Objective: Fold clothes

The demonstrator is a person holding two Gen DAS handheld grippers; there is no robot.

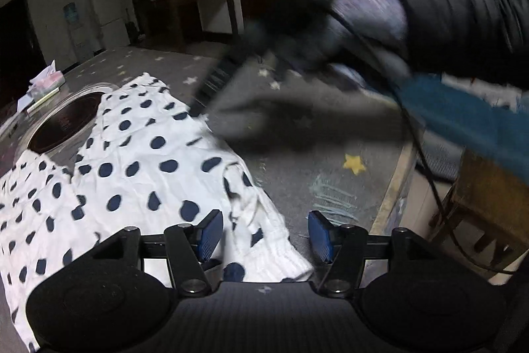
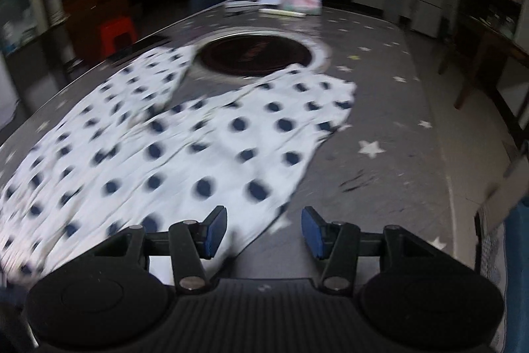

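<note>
A white garment with dark blue polka dots lies spread on the grey star-patterned table; it also shows in the right wrist view. My left gripper is open, its blue pads low over the garment's near right corner. My right gripper is open above the garment's near edge, holding nothing. The right gripper also appears blurred in the left wrist view, its fingertips at the garment's far right edge, held by a gloved hand.
A round dark cooktop with a metal rim is set into the table beyond the garment. A tissue pack and papers lie at the far end. A red stool and wooden furniture stand beside the table.
</note>
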